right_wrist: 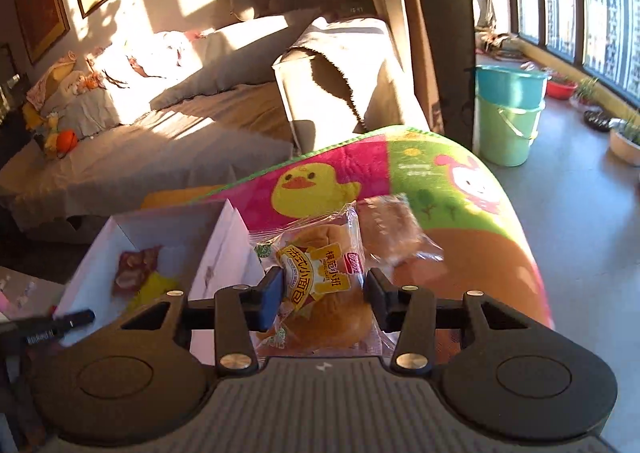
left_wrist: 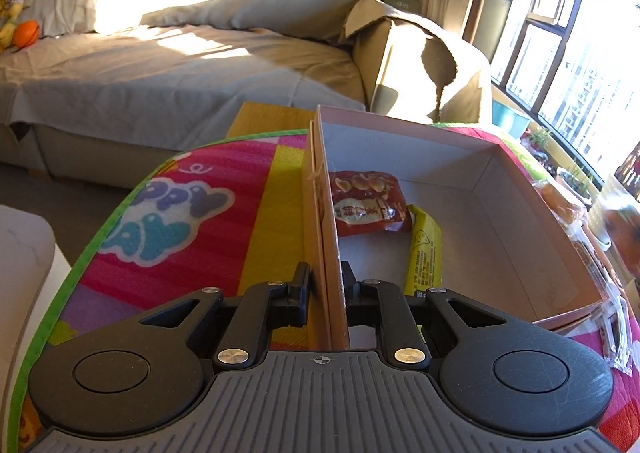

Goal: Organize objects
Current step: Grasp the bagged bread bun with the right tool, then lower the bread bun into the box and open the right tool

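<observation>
A shallow cardboard box (left_wrist: 520, 213) sits on a colourful play mat (left_wrist: 180, 213). My left gripper (left_wrist: 326, 281) is shut on the box's left wall (left_wrist: 328, 237). Inside lie a red snack packet (left_wrist: 370, 203) and a yellow snack bar (left_wrist: 426, 249). In the right wrist view the box (right_wrist: 100, 249) is at lower left with the same red packet (right_wrist: 134, 265). My right gripper (right_wrist: 324, 289) has its jaws around a wrapped bread bun (right_wrist: 324, 293), touching it on both sides. A second wrapped cake (right_wrist: 390, 231) lies just beyond it on the mat (right_wrist: 440, 181).
A covered sofa (left_wrist: 180, 65) stands behind the mat. Green and blue buckets (right_wrist: 508, 109) stand on the floor to the right, near plant pots by the window (right_wrist: 624, 141). More wrapped snacks (left_wrist: 616, 317) lie right of the box.
</observation>
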